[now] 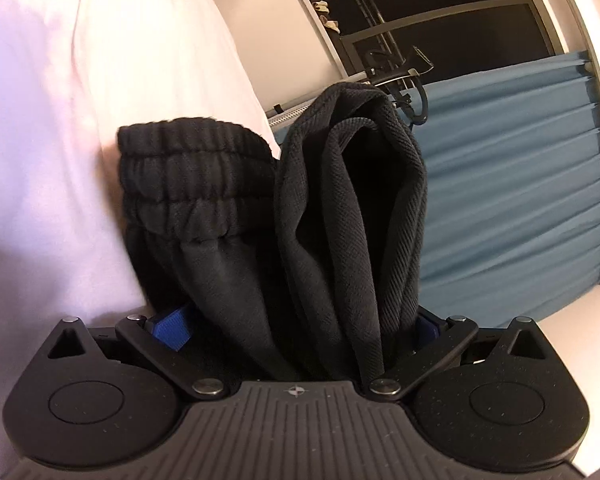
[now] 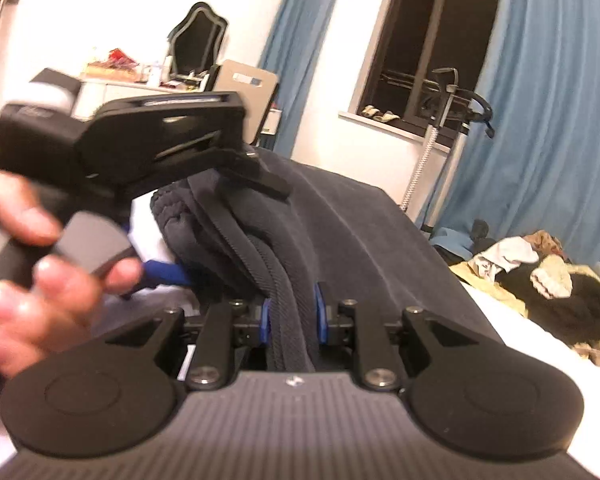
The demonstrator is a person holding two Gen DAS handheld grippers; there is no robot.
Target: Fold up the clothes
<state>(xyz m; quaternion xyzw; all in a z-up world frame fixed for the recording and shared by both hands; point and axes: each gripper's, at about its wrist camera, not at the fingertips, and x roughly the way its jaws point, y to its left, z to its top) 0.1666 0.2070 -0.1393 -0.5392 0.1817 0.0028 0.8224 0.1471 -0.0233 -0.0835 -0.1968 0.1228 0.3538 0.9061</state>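
I see both tongs clamped on the dark trousers: the left tongs (image 1: pixel 296 332) near the elastic waistband (image 1: pixel 192 168), the right tongs (image 2: pixel 292 320) on a fold. They drape over a white bed (image 2: pixel 512 320); blue curtains (image 2: pixel 548 120) flank a dark window (image 2: pixel 428 40).

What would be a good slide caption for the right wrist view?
Right claw pinching a fold of dark garment while the left claw grips it alongside.
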